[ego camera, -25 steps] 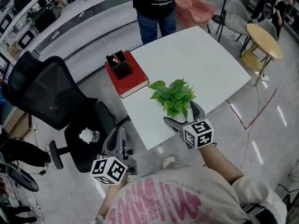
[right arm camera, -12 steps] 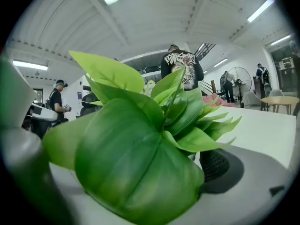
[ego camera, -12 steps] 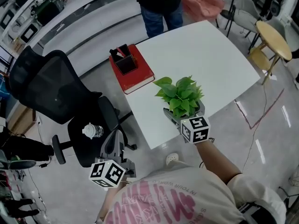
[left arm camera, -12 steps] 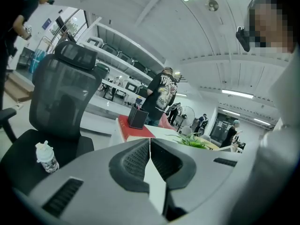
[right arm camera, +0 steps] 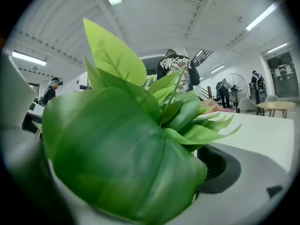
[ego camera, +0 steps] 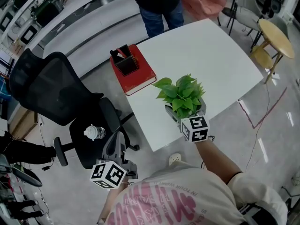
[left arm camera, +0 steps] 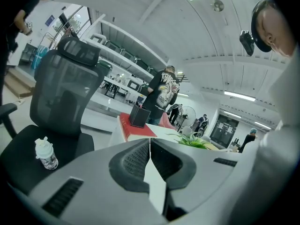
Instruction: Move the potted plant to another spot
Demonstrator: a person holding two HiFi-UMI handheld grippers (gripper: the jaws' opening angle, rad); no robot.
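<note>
Your right claw [ego camera: 185,108] has its jaws spread wide with the leafy green potted plant [ego camera: 182,93] standing between them, on the strip of the white rectangular worktop [ego camera: 206,55] nearest you. Whether the pads actually press on the pot is something no view settles. Your left claw [ego camera: 117,136] is closed with nothing in it, held low off the worktop and well to the left of the right claw, just beside the black mesh office chair [ego camera: 51,93]. The main risk, as I judge it, is a false grip: if the pads meet stems or leaves instead of the pot wall, the plant could tip or slide out as you lift. With the worktop's edge just behind the claw, it would then go to the floor. A fast swing could also sway the top-heavy foliage and twist the pot in the jaws. The red hardback book [ego camera: 136,74] beyond and left of the right claw is clear of most paths. The pot itself is entirely hidden under leaves in both views, so its shape, material and rim cannot be made out, and in the right gripper view foliage covers nearly everything.
</note>
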